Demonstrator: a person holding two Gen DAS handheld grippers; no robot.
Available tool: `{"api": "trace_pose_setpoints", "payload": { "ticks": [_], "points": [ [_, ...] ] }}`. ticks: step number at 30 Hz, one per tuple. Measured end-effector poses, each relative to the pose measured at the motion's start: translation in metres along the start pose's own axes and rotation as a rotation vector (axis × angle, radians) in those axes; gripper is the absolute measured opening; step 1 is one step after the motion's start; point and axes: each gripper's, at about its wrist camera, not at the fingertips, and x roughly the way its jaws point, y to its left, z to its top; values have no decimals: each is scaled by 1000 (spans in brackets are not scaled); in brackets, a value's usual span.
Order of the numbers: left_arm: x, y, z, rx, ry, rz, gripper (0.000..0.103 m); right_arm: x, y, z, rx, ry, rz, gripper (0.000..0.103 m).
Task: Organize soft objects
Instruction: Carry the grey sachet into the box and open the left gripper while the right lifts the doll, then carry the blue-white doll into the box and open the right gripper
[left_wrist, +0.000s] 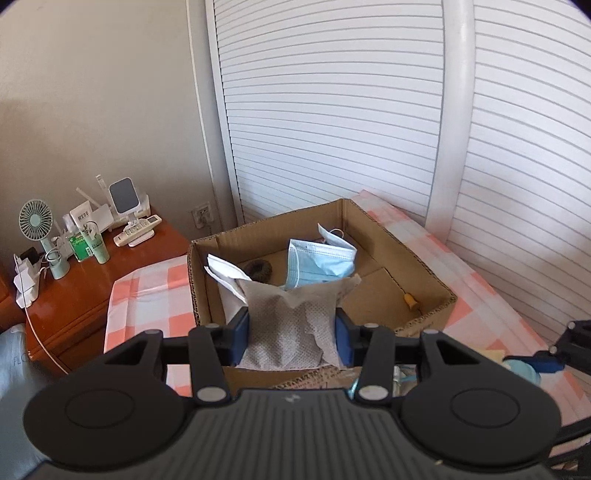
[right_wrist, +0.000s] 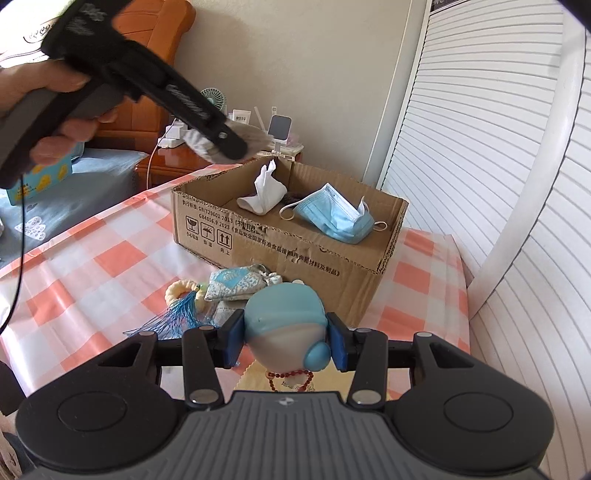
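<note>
**Both grippers loaded above the checked table**

Louvred white doors and a beige wall stand behind an orange-and-white checked tablecloth, on which an open brown cardboard box sits.

Raised over the near edge of that box, the left gripper has a grey perforated fabric pouch between its blue pads; the pads touch both sides of the pouch, and its crumpled top flares out above them. In the right wrist view the same gripper shows from the side, carried by a hand above the box's far corner, the grey cloth sticking out at its tip.

The right gripper is closed on a rounded soft toy with a light blue top and grey underside, which fills the gap between its pads, on the near side of the box.

Inside the box lie a pale blue pleated face mask, a crumpled white tissue and a dark round scrunchie.

On the cloth just beside the box rest a blue-and-white patterned fabric sachet, a cream ring with a blue tassel and a string of red beads.
</note>
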Motion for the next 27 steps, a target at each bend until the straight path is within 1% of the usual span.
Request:
{"api": "trace_pose_setpoints", "payload": {
  "ticks": [1, 2, 4, 6, 9, 12, 17, 19, 24, 27],
  "points": [
    [5, 1, 2, -11, 1, 18, 60, 0, 0, 1, -1, -1, 3, 51],
    [9, 2, 2, -19, 1, 31, 81, 1, 1, 1, -2, -2, 5, 51],
    [12, 7, -1, -46, -15, 69, 100, 2, 2, 2, -3, -1, 7, 51],
    [10, 9, -7, -61, -32, 91, 100, 4, 2, 2, -3, 0, 8, 51],
    [-1, 8, -21, -66, -7, 127, 100, 4, 3, 2, -4, -1, 8, 51],
    [-17, 4, -37, -87, 10, 134, 102, 5, 4, 5, -3, -2, 8, 51],
    [-37, 2, -62, -176, 45, 121, 102, 4, 3, 13, 3, -7, 13, 51],
    [-42, 0, -69, -197, 44, 125, 102, 4, 0, 20, 6, -14, 10, 51],
    [-50, -6, -78, -180, 17, 169, 102, 10, -10, 42, 33, -21, 12, 51],
    [-54, -6, -81, -173, 3, 175, 102, 18, -17, 59, 40, -23, 9, 51]
  ]
}}
